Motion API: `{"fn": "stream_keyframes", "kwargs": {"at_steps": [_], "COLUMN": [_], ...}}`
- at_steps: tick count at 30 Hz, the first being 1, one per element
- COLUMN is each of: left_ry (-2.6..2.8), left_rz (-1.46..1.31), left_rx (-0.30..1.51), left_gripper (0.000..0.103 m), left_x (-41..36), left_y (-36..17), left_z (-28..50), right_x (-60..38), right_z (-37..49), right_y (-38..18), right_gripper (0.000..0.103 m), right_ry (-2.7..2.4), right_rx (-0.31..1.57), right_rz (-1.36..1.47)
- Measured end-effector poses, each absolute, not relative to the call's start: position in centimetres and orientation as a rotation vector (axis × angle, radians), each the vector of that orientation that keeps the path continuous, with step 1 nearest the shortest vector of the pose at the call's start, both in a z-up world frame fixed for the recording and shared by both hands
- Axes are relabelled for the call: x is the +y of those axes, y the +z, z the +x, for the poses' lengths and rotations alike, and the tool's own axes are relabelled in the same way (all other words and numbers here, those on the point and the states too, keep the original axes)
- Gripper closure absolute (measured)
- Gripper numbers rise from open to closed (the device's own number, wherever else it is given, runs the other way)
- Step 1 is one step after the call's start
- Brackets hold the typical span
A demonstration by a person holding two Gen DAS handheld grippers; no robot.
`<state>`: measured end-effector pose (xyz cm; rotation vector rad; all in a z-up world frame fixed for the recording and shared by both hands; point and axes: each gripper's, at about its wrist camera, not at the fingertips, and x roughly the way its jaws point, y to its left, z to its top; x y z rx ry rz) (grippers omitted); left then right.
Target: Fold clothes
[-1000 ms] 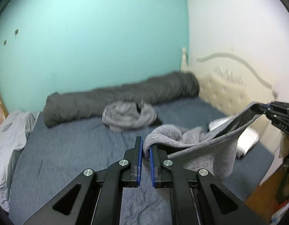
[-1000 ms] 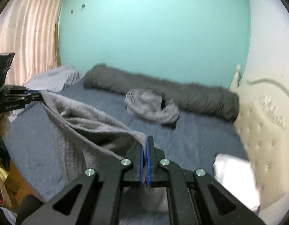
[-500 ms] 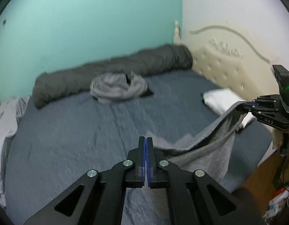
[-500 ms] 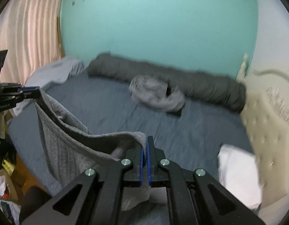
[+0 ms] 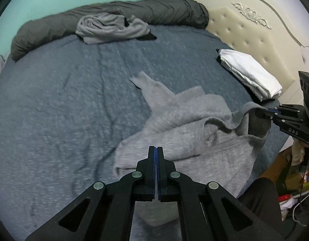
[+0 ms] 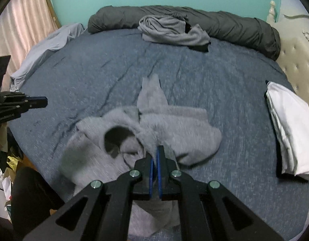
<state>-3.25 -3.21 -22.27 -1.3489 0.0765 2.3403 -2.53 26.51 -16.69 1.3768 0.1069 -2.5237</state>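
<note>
- Gray sweater (image 5: 186, 124) lies crumpled on the blue bed (image 5: 64, 100), near its front edge, partly hanging over.
- Left gripper (image 5: 156, 150): jaws pressed together with nothing between them, above the sweater's near-left part.
- Right gripper (image 6: 155, 150): jaws nearly closed, pinching a sweater fold, lifted slightly.
- Folded white cloth (image 5: 250, 72) right of the sweater, by the headboard (image 5: 254, 32).
- Second gray garment (image 6: 172, 30) behind the sweater, against the dark rolled blanket (image 6: 224, 26).

Left gripper (image 5: 156, 150) jaws pressed together, nothing between them — right gripper (image 6: 155, 150) clamped on cloth, both angled downward
</note>
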Motion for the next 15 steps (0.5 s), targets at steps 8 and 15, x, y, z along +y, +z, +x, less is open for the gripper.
{"fn": "stream_keyframes", "kwargs": {"at_steps": [8, 15], "left_ry": [2.235, 2.169], "left_rz": [-1.387, -1.388], "left_rx": [0.182, 0.339], "left_gripper": [0.088, 0.069], "left_x": [2.3, 5.0], "left_y": [-26.0, -28.1], "left_z": [-4.7, -4.5], "right_x": [30.2, 33.7], "right_z": [-2.8, -2.4], "right_y": [-18.5, -19.8], "right_gripper": [0.1, 0.092], "right_ry": [-2.563, -2.572], "right_rx": [-0.005, -0.136], "right_rz": [1.428, 1.454]}}
